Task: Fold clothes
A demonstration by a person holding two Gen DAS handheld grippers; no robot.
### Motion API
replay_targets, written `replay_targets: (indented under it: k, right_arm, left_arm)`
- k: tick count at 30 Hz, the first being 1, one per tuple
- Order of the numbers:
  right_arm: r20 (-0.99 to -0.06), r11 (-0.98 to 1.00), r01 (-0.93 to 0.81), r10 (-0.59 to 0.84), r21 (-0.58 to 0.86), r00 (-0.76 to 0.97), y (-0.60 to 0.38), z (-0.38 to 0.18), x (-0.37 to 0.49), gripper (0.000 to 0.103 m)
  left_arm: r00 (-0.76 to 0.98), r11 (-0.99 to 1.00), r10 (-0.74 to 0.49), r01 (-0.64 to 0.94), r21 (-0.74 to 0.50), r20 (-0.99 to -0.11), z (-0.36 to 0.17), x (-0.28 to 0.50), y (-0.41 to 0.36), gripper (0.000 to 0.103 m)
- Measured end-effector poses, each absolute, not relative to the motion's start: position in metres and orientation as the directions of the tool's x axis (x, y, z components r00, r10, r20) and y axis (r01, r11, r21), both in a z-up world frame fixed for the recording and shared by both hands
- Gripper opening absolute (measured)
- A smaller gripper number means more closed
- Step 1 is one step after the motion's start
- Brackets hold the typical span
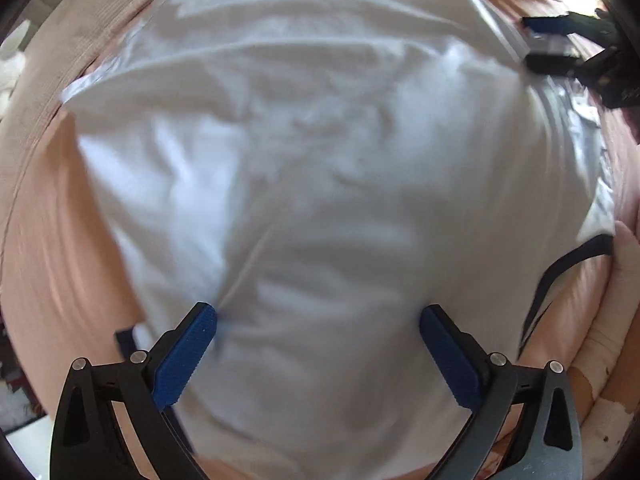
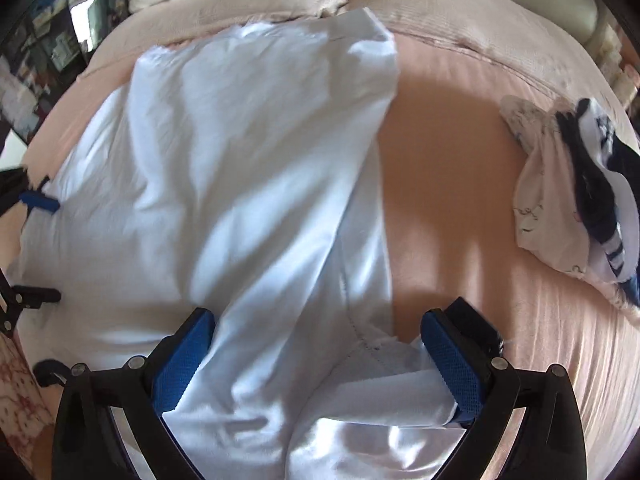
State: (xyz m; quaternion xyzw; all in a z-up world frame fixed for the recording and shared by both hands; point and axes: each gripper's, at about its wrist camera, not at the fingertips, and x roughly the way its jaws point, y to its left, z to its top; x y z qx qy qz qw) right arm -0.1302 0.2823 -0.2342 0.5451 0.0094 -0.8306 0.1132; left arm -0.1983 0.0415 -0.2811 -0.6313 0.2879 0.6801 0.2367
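A white garment (image 1: 320,140) lies spread and wrinkled over a pink bed sheet (image 1: 60,240). My left gripper (image 1: 318,320) hovers over the garment's near part, jaws wide open, blue pads (image 1: 188,356) on either side of the cloth without pinching it. In the right wrist view the same garment (image 2: 240,160) runs away from me with a folded strip along its right edge. My right gripper (image 2: 318,328) stands open with that seamed edge lying between its fingers. Each gripper shows in the other view: the right gripper (image 1: 552,42) at top right, the left gripper (image 2: 40,248) at the left edge.
A heap of other clothes (image 2: 580,200), pale patterned and dark blue with white, sits on the sheet at the right. Beige bedding (image 2: 460,12) lies along the far side. A dark strap (image 1: 568,272) trails over the sheet near the garment's right corner.
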Motion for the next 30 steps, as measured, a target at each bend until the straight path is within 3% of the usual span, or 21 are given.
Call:
replay_targets:
  k: [3,7,9,11,14,16,18,22,26,30]
  right_arm:
    - [-0.881,-0.969,0.150,-0.240,0.195,-0.409,0.291,-0.227,-0.138,0.103]
    - [-0.942,-0.976,0.216,-0.084,0.013,-0.325,0.267,-0.261,-0.141,0.103]
    - [-0.929,-0.971,0.240,-0.072,-0.019,-0.364,0.264,-0.250,-0.139,0.103]
    - [-0.906,-0.969,0.244,-0.139,0.041,-0.400,0.265,-0.236,-0.137,0.103]
    - [-0.878,-0.957,0.289,-0.161,0.027,-0.451,0.255,-0.230,-0.139,0.103]
    - [-0.922,-0.953,0.303,-0.121,0.004,-0.367,0.250,-0.250,-0.147,0.103]
    - [-0.934,-0.958,0.283,-0.135,0.038,-0.331,0.255,-0.255,-0.152,0.103]
    - [-0.897,-0.974,0.161,-0.212,0.161,-0.389,0.293,-0.222,-0.156,0.103]
    - [-0.880,-0.952,-0.113,-0.213,0.285,-0.425,0.344,-0.214,-0.157,0.103]
    - [-0.916,-0.895,-0.336,-0.163,0.294,-0.367,0.386,-0.234,-0.143,0.103]
  left_arm:
    - [-0.087,-0.772,0.058,-0.635,0.010,-0.994,-0.270,-0.198,0.030,0.103]
    - [-0.063,-0.843,0.148,-0.531,-0.092,-0.987,-0.277,-0.207,0.035,0.103]
    - [-0.106,-0.861,0.173,-0.499,-0.098,-0.979,-0.274,-0.212,0.041,0.103]
    - [-0.156,-0.875,0.196,-0.474,-0.101,-0.968,-0.271,-0.216,0.048,0.103]
    - [-0.248,-0.853,0.152,-0.522,0.000,-0.957,-0.284,-0.209,0.073,0.103]
    - [-0.283,-0.817,0.117,-0.573,0.070,-0.952,-0.290,-0.201,0.080,0.103]
    - [-0.192,-0.835,0.110,-0.549,0.013,-0.975,-0.289,-0.207,0.065,0.103]
    - [-0.105,-0.863,0.121,-0.502,-0.052,-0.987,-0.276,-0.209,0.040,0.103]
    - [-0.199,-0.888,0.331,-0.396,-0.234,-0.922,-0.251,-0.214,0.023,0.103]
    - [-0.338,-0.896,0.322,-0.410,-0.170,-0.884,-0.244,-0.211,0.029,0.103]
